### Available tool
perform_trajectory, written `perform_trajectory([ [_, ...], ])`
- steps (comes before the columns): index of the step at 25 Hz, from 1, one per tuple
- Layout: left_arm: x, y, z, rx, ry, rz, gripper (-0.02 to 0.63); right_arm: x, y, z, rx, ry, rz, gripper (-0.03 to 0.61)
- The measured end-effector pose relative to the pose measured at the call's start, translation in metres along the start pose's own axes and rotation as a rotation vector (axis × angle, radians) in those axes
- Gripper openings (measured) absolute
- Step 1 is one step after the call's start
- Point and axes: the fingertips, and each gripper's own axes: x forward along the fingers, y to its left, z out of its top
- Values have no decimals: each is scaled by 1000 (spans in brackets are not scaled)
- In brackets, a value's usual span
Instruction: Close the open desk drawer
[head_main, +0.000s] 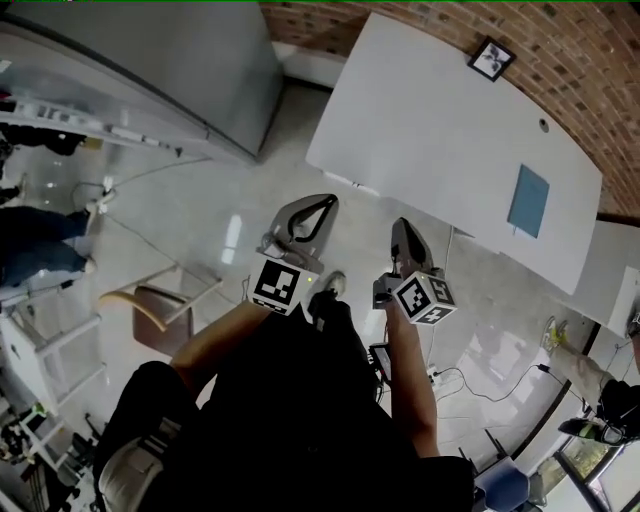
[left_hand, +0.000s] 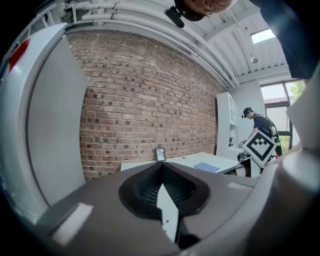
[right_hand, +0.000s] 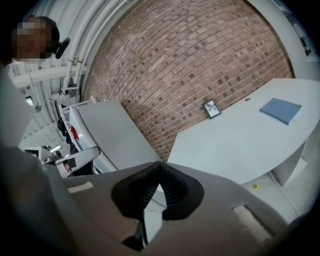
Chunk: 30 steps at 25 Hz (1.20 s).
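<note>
The white desk (head_main: 440, 130) stands against the brick wall, with a small picture frame (head_main: 491, 58) and a blue notebook (head_main: 527, 200) on its top. No open drawer shows on it in any view. Both grippers are held up over the floor, in front of the desk's near edge and apart from it. My left gripper (head_main: 326, 201) is shut with nothing in it; its ribbed pads meet in the left gripper view (left_hand: 161, 165). My right gripper (head_main: 401, 224) is also shut and empty (right_hand: 160, 163). It points towards the desk (right_hand: 235, 145) and the frame (right_hand: 211, 108).
A tall grey cabinet (head_main: 190, 70) stands left of the desk. A brown chair (head_main: 160, 315) sits on the floor at the left, and cables (head_main: 455, 380) lie at the lower right. A person (left_hand: 262, 127) stands by a white cupboard beyond the desk.
</note>
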Motion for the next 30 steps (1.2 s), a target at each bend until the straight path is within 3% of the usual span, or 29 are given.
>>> perform_trajectory([
  [12,-17,-4,49,2,-38,1,18,-38,61,69,-347,-60,-48,3],
  [19,-19,-6,66,21,-67,-12,18,-48,78,80,-413,-90,-58,3],
  [30,-20,-9,69,21,-72,-28,18,-49,90,87,-427,-111,-27,2],
])
